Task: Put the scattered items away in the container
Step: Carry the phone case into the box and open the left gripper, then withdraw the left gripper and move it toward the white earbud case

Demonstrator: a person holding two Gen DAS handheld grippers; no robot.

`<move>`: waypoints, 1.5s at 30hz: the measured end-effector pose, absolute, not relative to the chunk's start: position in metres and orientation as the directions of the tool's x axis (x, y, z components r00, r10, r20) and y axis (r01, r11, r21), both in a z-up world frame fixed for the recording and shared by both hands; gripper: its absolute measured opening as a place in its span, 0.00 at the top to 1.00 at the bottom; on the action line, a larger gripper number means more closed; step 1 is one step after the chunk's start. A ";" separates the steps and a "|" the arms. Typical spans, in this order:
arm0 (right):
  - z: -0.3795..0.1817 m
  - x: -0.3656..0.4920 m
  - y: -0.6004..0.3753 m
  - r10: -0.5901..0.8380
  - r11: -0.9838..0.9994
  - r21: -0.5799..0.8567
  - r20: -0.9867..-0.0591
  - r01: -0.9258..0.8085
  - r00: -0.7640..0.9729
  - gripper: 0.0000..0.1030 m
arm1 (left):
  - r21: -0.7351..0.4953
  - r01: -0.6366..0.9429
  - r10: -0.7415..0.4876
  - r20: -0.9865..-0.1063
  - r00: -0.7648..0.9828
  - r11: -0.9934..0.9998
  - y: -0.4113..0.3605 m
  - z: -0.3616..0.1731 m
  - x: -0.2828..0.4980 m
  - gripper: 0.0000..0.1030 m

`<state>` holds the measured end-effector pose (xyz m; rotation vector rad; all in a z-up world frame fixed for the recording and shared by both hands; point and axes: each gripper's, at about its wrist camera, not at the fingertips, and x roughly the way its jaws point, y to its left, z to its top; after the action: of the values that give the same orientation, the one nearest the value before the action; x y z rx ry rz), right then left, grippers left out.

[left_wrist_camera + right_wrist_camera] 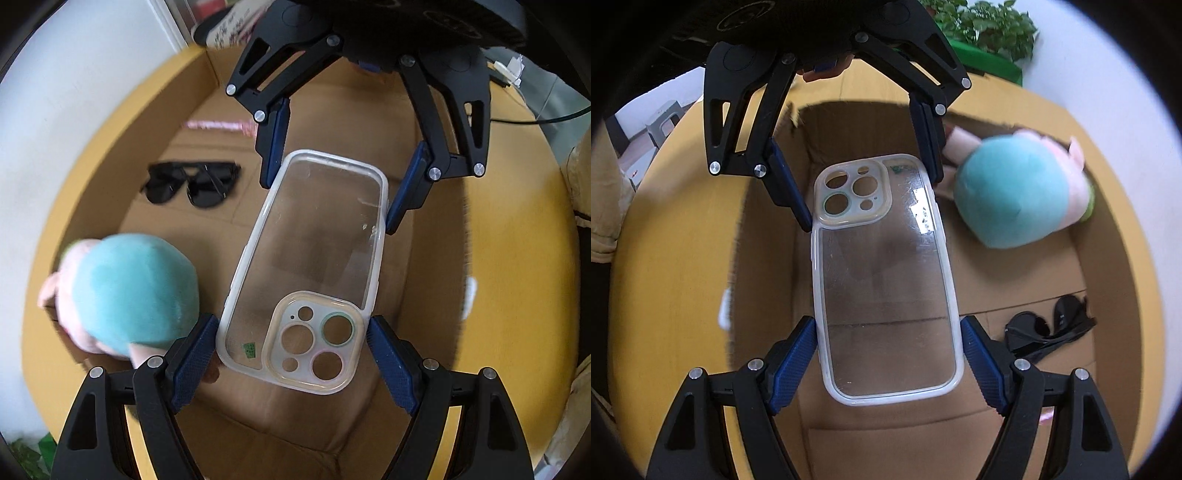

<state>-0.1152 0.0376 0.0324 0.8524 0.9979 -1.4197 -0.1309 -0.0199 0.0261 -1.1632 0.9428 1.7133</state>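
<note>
We seem to be in an office or home room: past the tongs we see a potted plant (993,26), a grey stool (663,120), white walls and a yellowish wooden table (683,229).

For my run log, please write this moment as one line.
held: phone case | by: left hand-held gripper, right hand-held gripper | over: cardboard box | inside: sunglasses, plush toy

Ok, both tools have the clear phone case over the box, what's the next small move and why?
Probably lower it a bit further, then let go. The phone case is pinched at both ends by the left tool and right tool, above bare floor of the cardboard box, clear of the plush toy and sunglasses.
</note>
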 end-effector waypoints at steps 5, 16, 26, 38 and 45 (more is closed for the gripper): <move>0.007 -0.121 0.032 -0.352 0.012 -0.014 -0.936 1.000 -0.009 0.24 | 0.030 -0.929 0.244 -0.961 -0.128 -0.370 -0.018 0.014 -0.131 0.16; 0.001 -0.121 0.031 -0.336 -0.046 0.022 -0.942 0.999 0.005 0.21 | -0.028 -0.906 0.260 -0.961 -0.092 -0.422 -0.023 0.007 -0.134 0.15; 0.036 -0.116 0.044 -0.406 -0.139 0.025 -0.913 0.990 -0.034 0.20 | -0.014 -0.899 0.240 -0.966 -0.101 -0.437 -0.026 0.017 -0.117 0.03; 0.125 -0.065 0.090 -0.572 -0.435 -0.072 -0.748 0.897 -0.337 0.20 | 0.126 -0.729 0.349 -0.815 -0.463 -0.673 -0.055 0.095 -0.080 0.03; 0.106 -0.030 0.126 -0.388 -0.832 -0.040 -0.671 0.554 -0.632 0.20 | 0.031 -0.474 0.336 -0.666 -0.666 -0.880 -0.055 0.110 -0.030 0.00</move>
<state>-0.0298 0.1257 0.1064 0.9169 0.3303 -2.4203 -0.0297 -0.0550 0.1098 -0.9441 0.2798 2.5046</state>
